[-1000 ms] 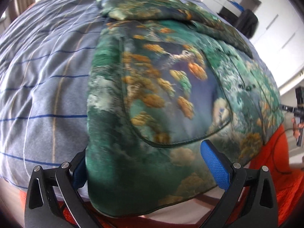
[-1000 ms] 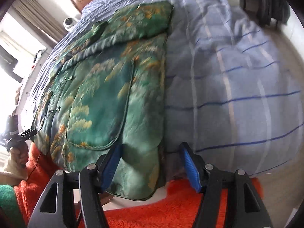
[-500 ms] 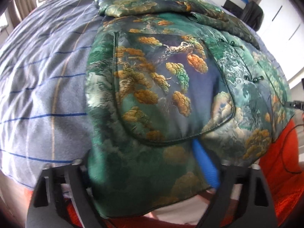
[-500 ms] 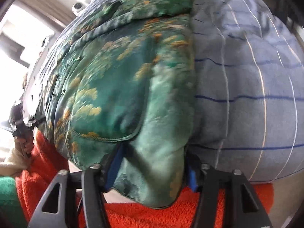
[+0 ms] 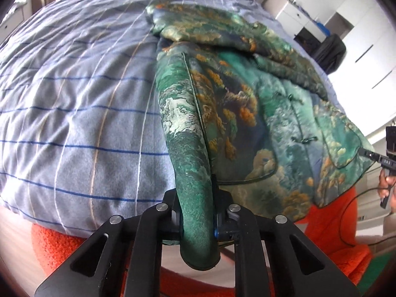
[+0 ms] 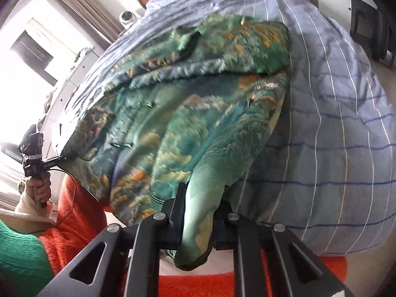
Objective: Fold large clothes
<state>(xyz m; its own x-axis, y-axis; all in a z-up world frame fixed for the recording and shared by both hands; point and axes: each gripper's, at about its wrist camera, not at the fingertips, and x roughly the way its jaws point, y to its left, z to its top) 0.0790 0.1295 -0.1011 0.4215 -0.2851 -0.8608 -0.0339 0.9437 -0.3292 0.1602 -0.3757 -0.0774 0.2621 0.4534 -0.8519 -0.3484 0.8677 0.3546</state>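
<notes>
both tongs just closed: left gripper and right gripper pinching jacket hem corners, lifted off bed; fold beginning.

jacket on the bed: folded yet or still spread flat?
Spread, not yet folded. The jacket lies front-up on the striped bedding; only its near hem corners are pinched, by the left gripper and the right gripper.

The left gripper and the right gripper, both pointing steeply down toward twelve o'clock, had just been closing, and each one's jaws were clamped on a fold of the green jacket.
</notes>
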